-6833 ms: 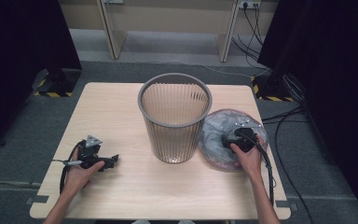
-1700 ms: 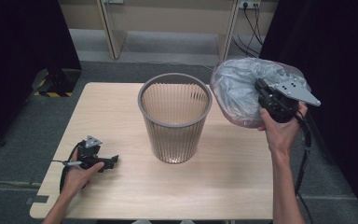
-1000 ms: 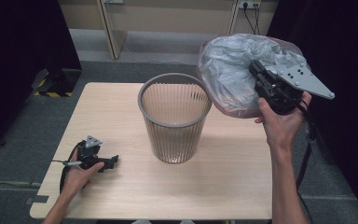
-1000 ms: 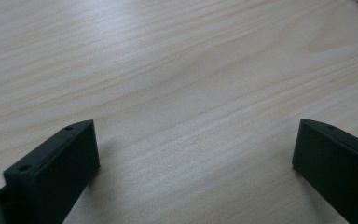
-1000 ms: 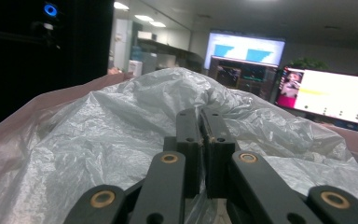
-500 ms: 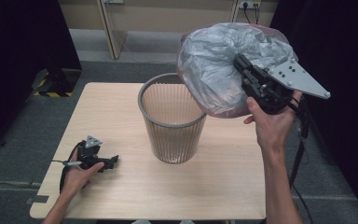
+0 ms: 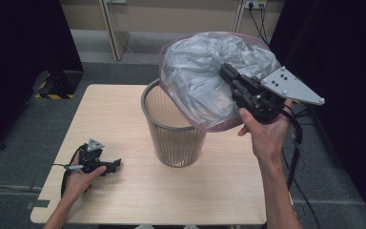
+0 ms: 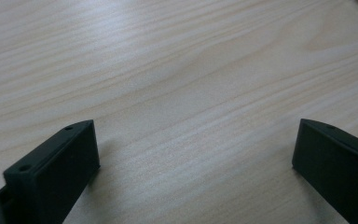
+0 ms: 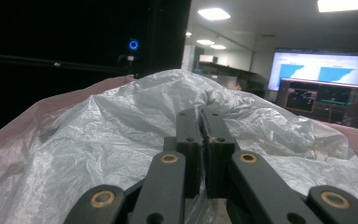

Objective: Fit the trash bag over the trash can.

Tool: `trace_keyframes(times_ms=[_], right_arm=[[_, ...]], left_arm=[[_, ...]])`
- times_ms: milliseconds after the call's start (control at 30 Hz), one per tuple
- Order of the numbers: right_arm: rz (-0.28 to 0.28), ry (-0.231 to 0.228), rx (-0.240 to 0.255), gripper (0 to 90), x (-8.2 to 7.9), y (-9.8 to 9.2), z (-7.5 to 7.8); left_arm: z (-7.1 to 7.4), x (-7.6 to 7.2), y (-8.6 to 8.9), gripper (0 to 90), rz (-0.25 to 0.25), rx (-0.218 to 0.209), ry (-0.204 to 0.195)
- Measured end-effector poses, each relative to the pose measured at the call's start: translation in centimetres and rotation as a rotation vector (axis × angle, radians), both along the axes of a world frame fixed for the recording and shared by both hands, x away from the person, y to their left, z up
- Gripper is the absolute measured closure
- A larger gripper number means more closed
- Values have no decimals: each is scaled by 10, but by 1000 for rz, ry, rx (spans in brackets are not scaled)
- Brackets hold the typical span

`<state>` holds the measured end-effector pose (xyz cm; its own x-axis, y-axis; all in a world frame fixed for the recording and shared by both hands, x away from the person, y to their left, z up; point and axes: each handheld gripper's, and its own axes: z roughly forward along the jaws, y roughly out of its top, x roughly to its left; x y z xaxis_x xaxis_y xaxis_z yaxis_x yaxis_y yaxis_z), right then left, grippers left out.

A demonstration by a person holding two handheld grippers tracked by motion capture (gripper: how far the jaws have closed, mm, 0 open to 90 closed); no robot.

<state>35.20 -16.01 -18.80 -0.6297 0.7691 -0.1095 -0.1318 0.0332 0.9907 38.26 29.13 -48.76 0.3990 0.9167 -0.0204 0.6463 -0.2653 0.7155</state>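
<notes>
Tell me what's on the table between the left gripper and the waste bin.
Nothing: in the high view, bare table separates the left gripper from the waste bin.

A light wooden table (image 7: pixel 124 107) is set on grey carpet (image 7: pixel 24 148). Black curtains (image 7: pixel 19 57) are hung on both sides. Beyond the jaws, ceiling lights (image 9: pixel 213 13) and a lit screen (image 9: pixel 321 71) are seen.

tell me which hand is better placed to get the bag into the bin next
Right. The right gripper is shut on the plastic bag, held above the rim of the wire bin. The left gripper rests open on the table, off to the bin's side, holding nothing.
</notes>
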Motion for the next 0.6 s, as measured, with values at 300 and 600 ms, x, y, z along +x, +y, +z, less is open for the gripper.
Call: trace_keyframes(times_ms=[300, 600], right_arm=[[48, 42, -14, 870, 5, 16, -16], [64, 108, -18, 870, 20, 21, -29]], left_arm=[[0, 0, 0, 0, -1, 0, -1], [0, 0, 0, 0, -2, 0, -3]])
